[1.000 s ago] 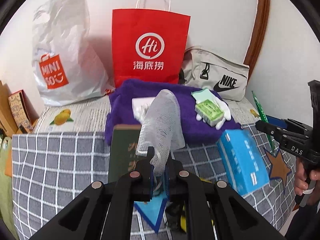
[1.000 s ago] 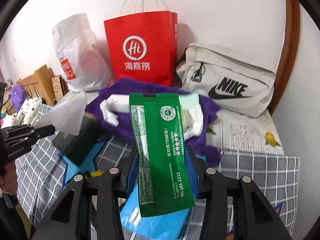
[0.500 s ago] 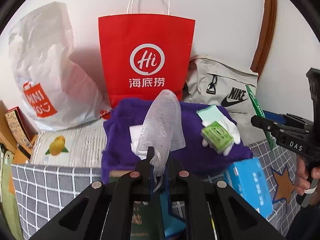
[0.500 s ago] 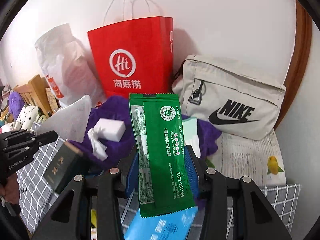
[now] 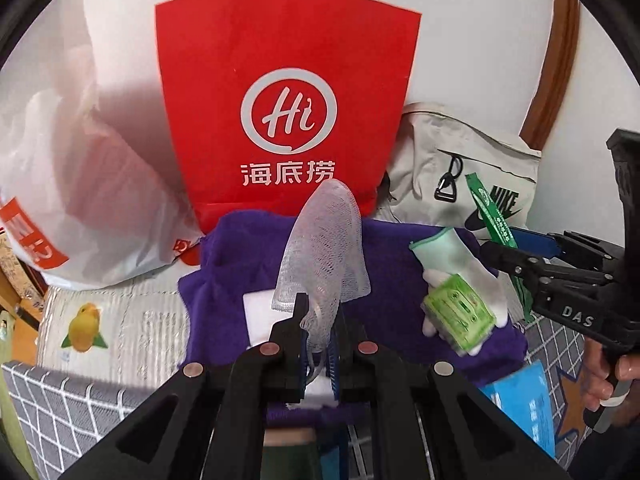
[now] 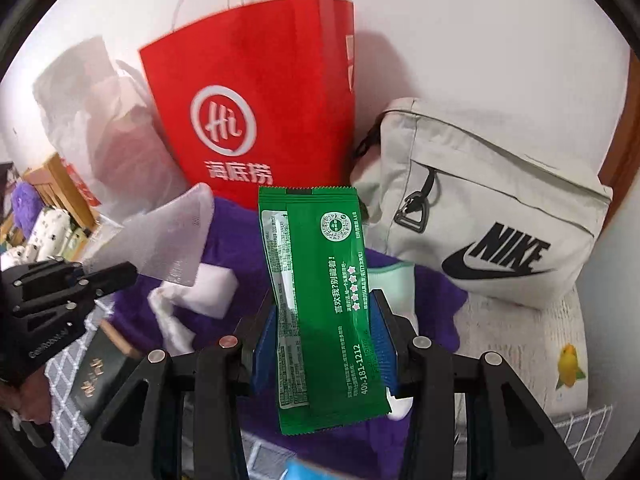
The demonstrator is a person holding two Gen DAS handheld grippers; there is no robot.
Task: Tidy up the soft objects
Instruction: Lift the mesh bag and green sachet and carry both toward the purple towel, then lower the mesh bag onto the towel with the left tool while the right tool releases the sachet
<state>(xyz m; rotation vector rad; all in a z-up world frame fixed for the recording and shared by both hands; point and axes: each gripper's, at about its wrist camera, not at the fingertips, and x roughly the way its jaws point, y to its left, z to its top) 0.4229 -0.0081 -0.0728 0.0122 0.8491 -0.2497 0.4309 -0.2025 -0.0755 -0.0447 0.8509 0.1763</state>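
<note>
My left gripper (image 5: 318, 336) is shut on a white mesh pouch (image 5: 324, 248) that stands up from the jaws, over a purple towel (image 5: 224, 292). My right gripper (image 6: 326, 332) is shut on a green wet-wipe packet (image 6: 320, 300), held upright. On the towel lie a white sponge block (image 6: 208, 286), a white glove (image 5: 460, 264) and a light green packet (image 5: 460, 316). From the left wrist view the right gripper (image 5: 516, 256) shows at the right with the green packet (image 5: 494, 216) edge-on. Behind the towel stand a red paper bag (image 5: 288, 96) and a beige Nike bag (image 6: 492, 208).
A white plastic shopping bag (image 5: 64, 184) stands at the left of the red bag. A dark green booklet (image 6: 96, 372) and a blue pack (image 5: 528, 400) lie on the grey checked cover. A brown wooden frame (image 5: 556, 60) runs up the right wall. A hand (image 5: 604, 376) holds the right gripper.
Both grippers have moved forward together towards the bags at the wall, each keeping its hold. The red bag and Nike bag now loom larger, and the booklet and blue pack have slid below.
</note>
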